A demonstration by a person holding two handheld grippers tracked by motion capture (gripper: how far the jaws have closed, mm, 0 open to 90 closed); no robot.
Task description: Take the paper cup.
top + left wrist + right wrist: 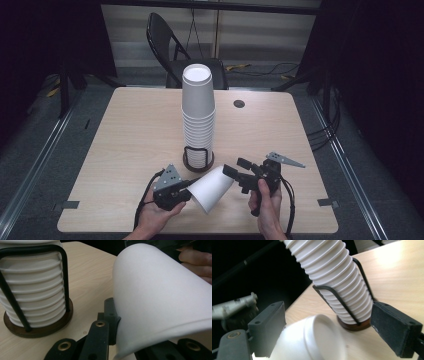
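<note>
A single white paper cup (212,189) lies tilted above the table's front, its wide mouth toward my left gripper (192,191) and its base toward the right one. The left gripper is shut on the cup near its rim. In the left gripper view a black finger (111,315) presses against the cup (162,302) wall. My right gripper (236,167) stands open just beyond the base. In the right gripper view the cup's base (322,340) lies low between the wide-apart jaws of that gripper (332,327); I cannot tell whether the left pad touches it.
A tall stack of white cups (198,115) stands in a black wire holder on a round dark base (198,164) just behind the grippers, mid-table. The wooden table (140,130) has a cable hole (239,103) at the back. A folding chair (170,45) stands beyond.
</note>
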